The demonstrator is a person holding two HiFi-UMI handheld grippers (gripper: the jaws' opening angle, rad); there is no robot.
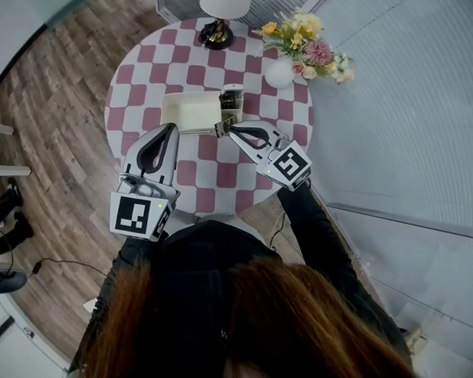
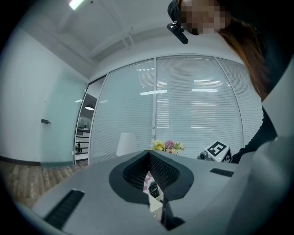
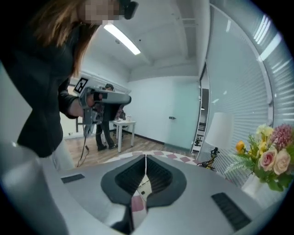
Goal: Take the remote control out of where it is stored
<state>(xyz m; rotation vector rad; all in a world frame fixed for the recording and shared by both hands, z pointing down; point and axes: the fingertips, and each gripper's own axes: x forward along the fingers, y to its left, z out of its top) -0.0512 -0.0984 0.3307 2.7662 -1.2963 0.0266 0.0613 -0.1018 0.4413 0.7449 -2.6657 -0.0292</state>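
Observation:
A cream storage box (image 1: 188,112) sits on the round checkered table (image 1: 138,79). Its narrow right compartment holds the dark remote control (image 1: 233,103), standing on end. Through the gap under the left jaws, the remote control (image 2: 154,189) shows in its white holder. My left gripper (image 1: 170,129) is shut and empty, its tips by the box's front left corner. My right gripper (image 1: 222,129) is shut too, with nothing between the pads, and its tips are at the box's front right corner, just short of the remote. In their own views, the left gripper (image 2: 149,152) and right gripper (image 3: 145,157) have their jaws meeting at the tip.
A table lamp (image 1: 219,17) stands at the far edge and a white vase of flowers (image 1: 296,41) at the far right. A glass wall with blinds runs along the right. Wooden floor lies to the left, with a person's feet (image 1: 7,214) there.

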